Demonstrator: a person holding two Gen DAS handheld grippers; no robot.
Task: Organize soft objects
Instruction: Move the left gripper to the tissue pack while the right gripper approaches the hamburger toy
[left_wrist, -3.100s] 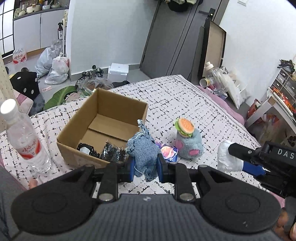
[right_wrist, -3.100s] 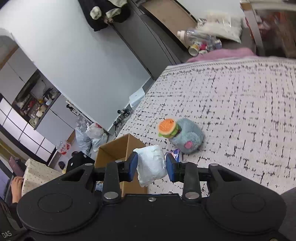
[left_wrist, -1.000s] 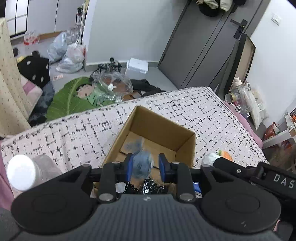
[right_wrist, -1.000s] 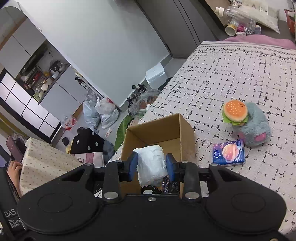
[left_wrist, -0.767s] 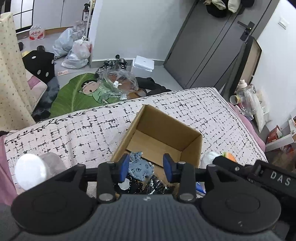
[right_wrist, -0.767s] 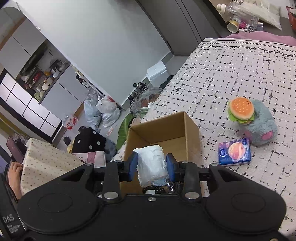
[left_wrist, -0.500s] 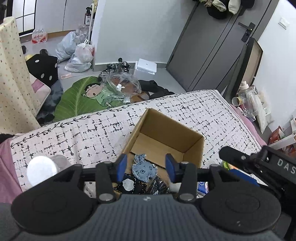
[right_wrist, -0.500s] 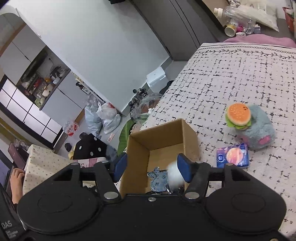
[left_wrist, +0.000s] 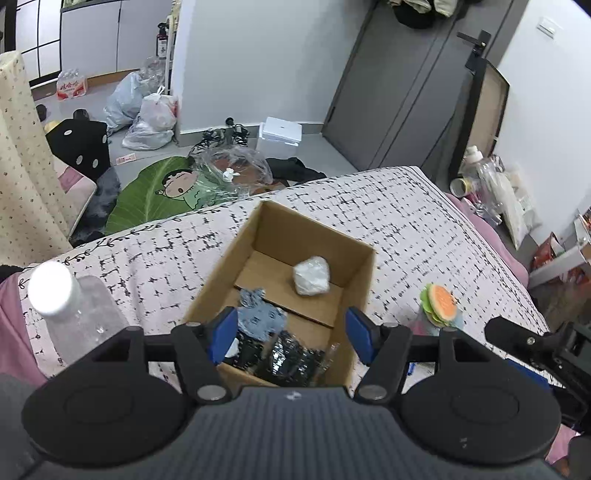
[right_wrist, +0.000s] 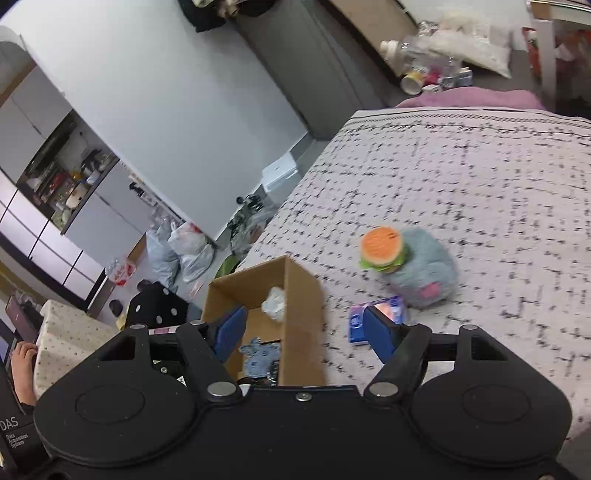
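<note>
An open cardboard box (left_wrist: 358, 266) stands on the patterned bed. Inside lie a white soft bundle (left_wrist: 311, 275), a blue denim piece (left_wrist: 258, 321) and a dark shiny item (left_wrist: 291, 358). My left gripper (left_wrist: 291, 330) is open and empty above the box's near end. My right gripper (right_wrist: 308, 330) is open and empty, above the box (right_wrist: 299, 295), where the white bundle (right_wrist: 275, 304) and denim piece (right_wrist: 258, 356) show. A grey plush (right_wrist: 421, 273) with a burger toy (right_wrist: 382, 245) sits to the right, the burger also in the left wrist view (left_wrist: 441, 304). A small blue packet (right_wrist: 360, 323) lies beside it.
A clear water bottle (left_wrist: 70, 310) stands at the left of the box. The bed cover (right_wrist: 480, 184) stretches right. The floor beyond holds bags (left_wrist: 147, 114), a green leaf mat (left_wrist: 162, 192) and a white box (left_wrist: 279, 134). The right gripper's body (left_wrist: 543, 347) shows at right.
Both grippers have opened wide. The denim piece and the white bundle have dropped into the box. The right gripper has swung to the right.
</note>
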